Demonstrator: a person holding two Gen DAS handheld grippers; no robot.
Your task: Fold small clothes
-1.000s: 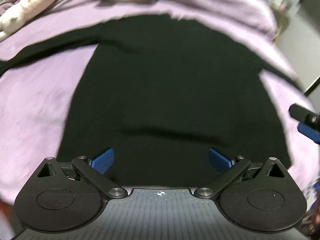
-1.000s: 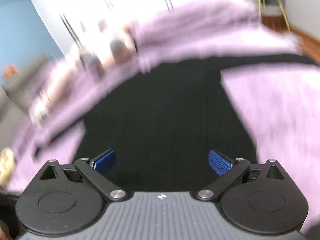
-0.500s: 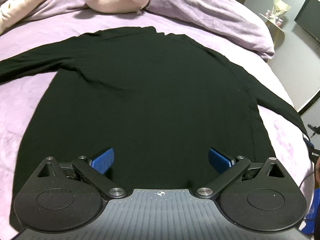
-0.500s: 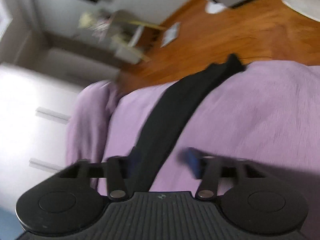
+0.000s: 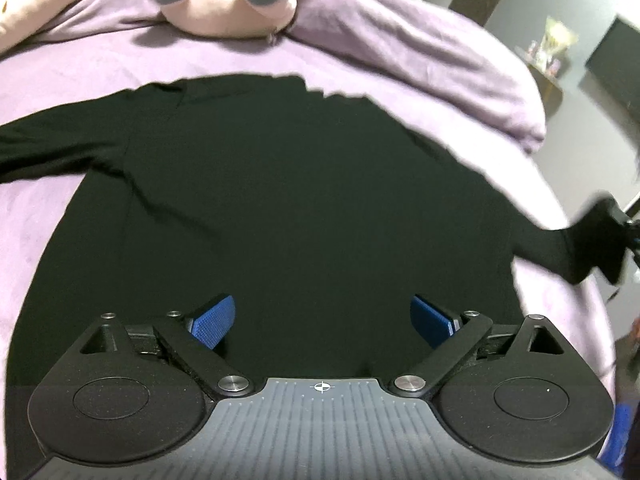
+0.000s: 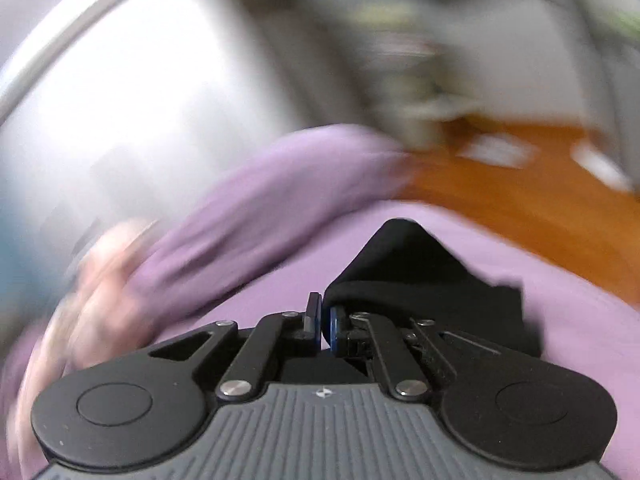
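A black long-sleeved top [image 5: 296, 208] lies flat on a purple bed cover [image 5: 80, 60], collar at the far side, one sleeve stretched to the left. My left gripper [image 5: 322, 322] is open above the top's near hem and holds nothing. My right gripper [image 6: 322, 322] is shut on the end of the top's right sleeve [image 6: 420, 276], which bunches up over its fingers. In the left wrist view the right gripper [image 5: 630, 232] shows at the right edge with the sleeve end [image 5: 588, 244] lifted off the bed.
A pink and grey plush toy [image 5: 224, 0] lies beyond the collar. A bunched purple duvet [image 5: 432, 56] runs along the far right. The bed's right edge drops to a wooden floor [image 6: 520, 184]. A shelf with small items [image 5: 552, 52] stands by the wall.
My right gripper has closed on the end of the right sleeve and lifted it off the bed, swinging quickly. My left gripper stays open over the hem.
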